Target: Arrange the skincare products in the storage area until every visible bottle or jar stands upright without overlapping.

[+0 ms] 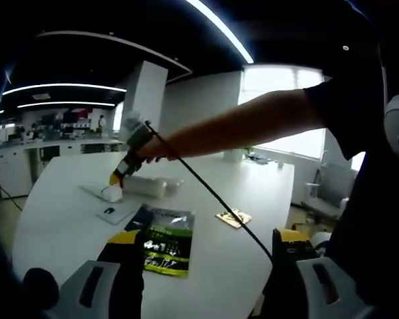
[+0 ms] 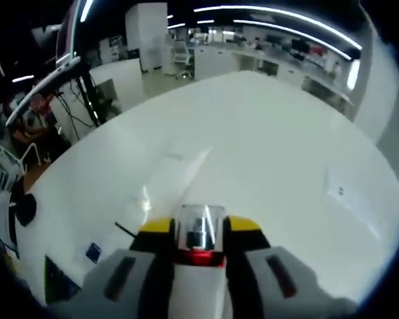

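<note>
— What have your fingers got?

— My right gripper point(image 2: 199, 247) pinches a small clear-capped bottle point(image 2: 199, 229) between its fingers, low over the white table point(image 2: 266, 133). My left gripper point(image 1: 203, 266) is spread, holding nothing, above a dark green packet point(image 1: 165, 240).

— How will it handle?

— Light and stiff, I judge, with a slick cap; better gripped on the body. Farther off, white containers point(image 1: 145, 186) lie on the table.

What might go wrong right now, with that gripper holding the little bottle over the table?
The right gripper is shut on a small clear-capped bottle; a loose grip may drop it onto the white table. Its trailing black cable crosses above the green packet and might drag it.
</note>
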